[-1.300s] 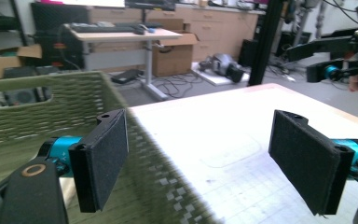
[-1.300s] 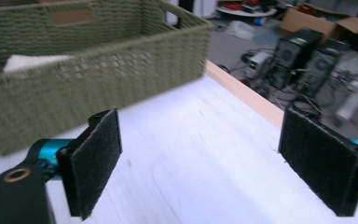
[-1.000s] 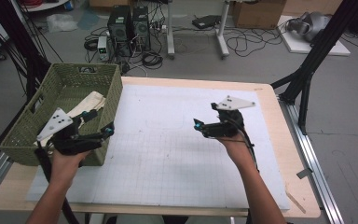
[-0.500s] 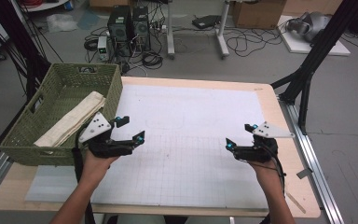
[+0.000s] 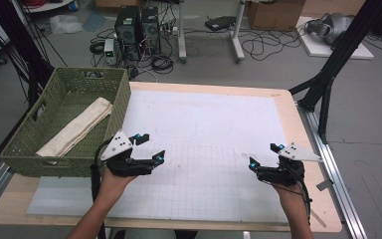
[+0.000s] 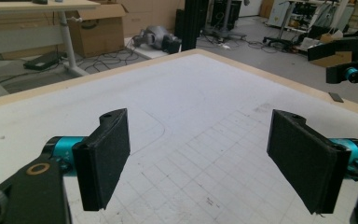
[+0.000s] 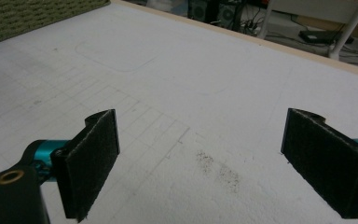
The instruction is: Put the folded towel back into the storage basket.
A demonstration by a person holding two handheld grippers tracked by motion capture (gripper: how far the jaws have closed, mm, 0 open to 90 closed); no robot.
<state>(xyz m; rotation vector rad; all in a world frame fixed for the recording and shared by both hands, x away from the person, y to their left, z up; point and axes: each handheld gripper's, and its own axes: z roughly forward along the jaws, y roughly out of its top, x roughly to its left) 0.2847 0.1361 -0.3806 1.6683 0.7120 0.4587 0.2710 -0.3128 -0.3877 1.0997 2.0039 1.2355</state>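
Observation:
A folded beige cloth [image 5: 77,128] lies inside the green woven basket [image 5: 123,97] at the table's left. My left gripper [image 5: 150,147] hovers just right of the basket's near corner, open and holding nothing. The left gripper view has its jaws [image 6: 200,154] spread wide over the white gridded mat [image 6: 205,98]. My right gripper [image 5: 262,155] is low over the mat near the table's right front, open too. Its jaws [image 7: 200,158] are wide apart above bare mat in the right gripper view.
The white mat [image 5: 214,129] covers most of the wooden table [image 5: 298,124]. A basket corner [image 7: 28,14] appears far off in the right gripper view. The other gripper [image 6: 349,74] is at the upper right of the left gripper view. Cables and computers lie on the floor beyond.
My left gripper has come out of the basket to the mat, leaving the cloth lying inside. My right gripper has moved from the table's middle to the right front.

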